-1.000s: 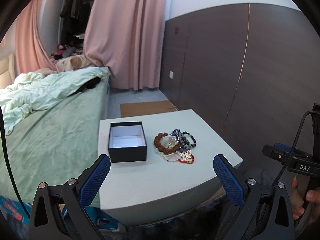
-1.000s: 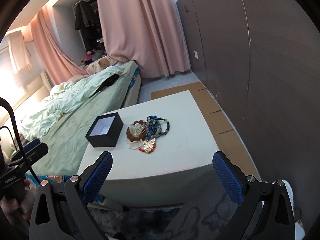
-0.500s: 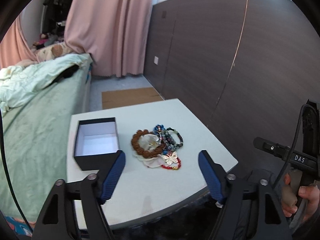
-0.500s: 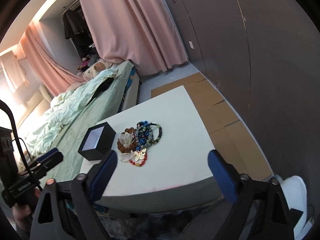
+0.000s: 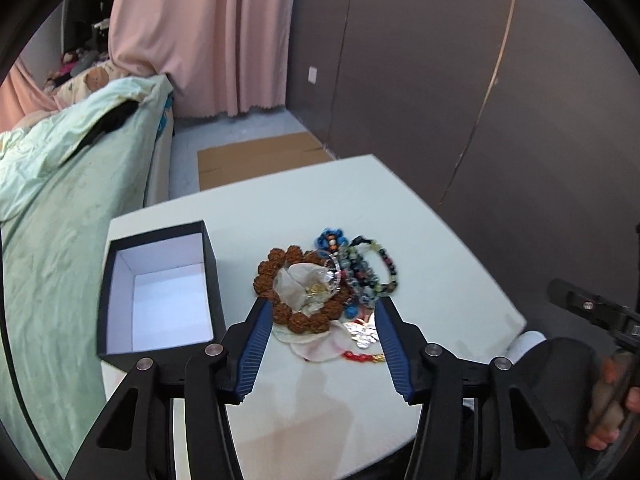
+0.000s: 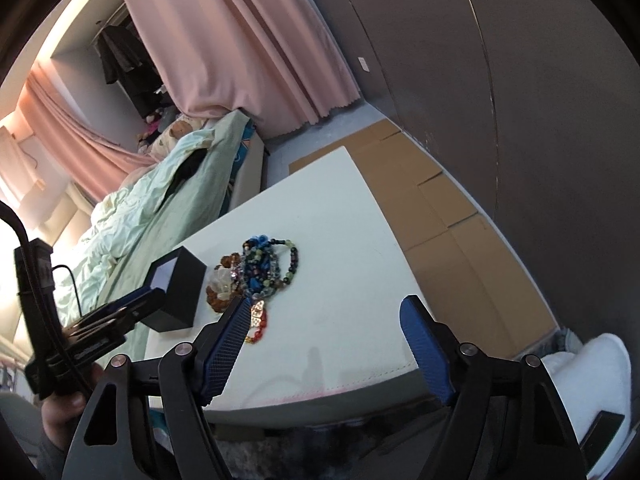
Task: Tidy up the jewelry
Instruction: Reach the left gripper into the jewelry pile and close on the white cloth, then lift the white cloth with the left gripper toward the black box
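Observation:
A pile of jewelry lies on a white table [image 5: 400,216]: a brown seed-bead bracelet [image 5: 280,276] around a pale pouch, dark and blue beaded bracelets [image 5: 368,264], a silver butterfly piece [image 5: 362,332] and a red chain. An open black box [image 5: 160,292] with a white inside stands left of the pile. My left gripper [image 5: 320,312] hovers in front of the pile, its jaws closing, with nothing pressed between the pads. My right gripper [image 6: 324,312] hangs over the table's near right part, jaws closing on nothing. The right wrist view shows the pile [image 6: 260,268] and the box [image 6: 176,284].
A bed with green bedding [image 5: 60,200] runs along the table's left side. A dark panelled wall [image 5: 480,100] stands to the right, pink curtains [image 5: 200,40] behind. Flat cardboard [image 6: 432,208] lies on the floor. A white slipper [image 6: 588,368] sits by the table's near right corner.
Both grippers have moved forward and down toward the table, so the jewelry looks larger. Both pairs of jaws have narrowed, the left more than the right.

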`<action>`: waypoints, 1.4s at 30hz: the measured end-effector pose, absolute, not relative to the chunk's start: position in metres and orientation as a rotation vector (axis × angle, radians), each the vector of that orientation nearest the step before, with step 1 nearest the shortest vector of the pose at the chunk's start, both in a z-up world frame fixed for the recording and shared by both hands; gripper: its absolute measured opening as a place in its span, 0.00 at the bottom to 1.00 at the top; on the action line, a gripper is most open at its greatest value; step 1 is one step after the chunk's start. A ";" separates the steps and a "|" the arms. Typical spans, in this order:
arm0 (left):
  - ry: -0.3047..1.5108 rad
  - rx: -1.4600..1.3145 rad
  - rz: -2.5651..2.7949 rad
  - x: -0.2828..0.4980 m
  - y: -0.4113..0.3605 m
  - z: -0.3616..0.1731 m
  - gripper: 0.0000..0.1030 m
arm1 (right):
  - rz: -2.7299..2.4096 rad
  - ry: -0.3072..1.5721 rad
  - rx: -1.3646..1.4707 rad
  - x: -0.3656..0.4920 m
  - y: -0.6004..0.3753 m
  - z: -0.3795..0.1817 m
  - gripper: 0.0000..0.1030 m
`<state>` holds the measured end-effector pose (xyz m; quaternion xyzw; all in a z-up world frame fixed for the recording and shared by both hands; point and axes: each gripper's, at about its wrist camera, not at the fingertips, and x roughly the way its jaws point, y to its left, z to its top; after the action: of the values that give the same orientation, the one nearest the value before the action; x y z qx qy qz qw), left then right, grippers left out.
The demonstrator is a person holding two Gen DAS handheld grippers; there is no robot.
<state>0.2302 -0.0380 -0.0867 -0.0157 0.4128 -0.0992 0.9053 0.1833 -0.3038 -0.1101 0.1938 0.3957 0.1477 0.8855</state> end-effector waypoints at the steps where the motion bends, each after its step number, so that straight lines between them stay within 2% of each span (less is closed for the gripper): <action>1: 0.866 -0.027 -0.197 0.237 -0.038 -0.092 0.51 | 0.315 0.824 0.413 0.185 -0.304 -0.111 0.75; 3: 0.896 -0.016 -0.184 0.248 -0.037 -0.103 0.47 | 0.323 0.824 0.421 0.186 -0.303 -0.111 0.75; 11: 0.967 0.023 -0.162 0.277 -0.043 -0.130 0.45 | 0.346 0.838 0.471 0.198 -0.305 -0.116 0.75; 13: 0.983 0.023 -0.157 0.281 -0.043 -0.135 0.33 | 0.351 0.839 0.473 0.199 -0.304 -0.116 0.75; 15: 0.981 0.048 -0.163 0.281 -0.046 -0.137 0.27 | 0.354 0.840 0.468 0.201 -0.302 -0.115 0.75; 18: 1.015 0.052 -0.173 0.285 -0.048 -0.144 0.03 | 0.354 0.842 0.468 0.203 -0.302 -0.116 0.75; 19: 1.015 0.047 -0.172 0.285 -0.047 -0.144 0.01 | 0.353 0.846 0.470 0.204 -0.301 -0.117 0.75; 36: 0.843 -0.070 -0.254 0.267 -0.018 -0.066 0.00 | 0.428 0.884 0.451 0.240 -0.276 -0.117 0.74; 42: 0.796 -0.095 -0.258 0.263 -0.006 -0.044 0.00 | 0.463 0.941 0.428 0.263 -0.253 -0.123 0.65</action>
<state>0.2632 -0.0064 -0.0441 -0.0459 0.3865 -0.1253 0.9126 0.2633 -0.2532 -0.1232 0.2027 0.4457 0.2192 0.8439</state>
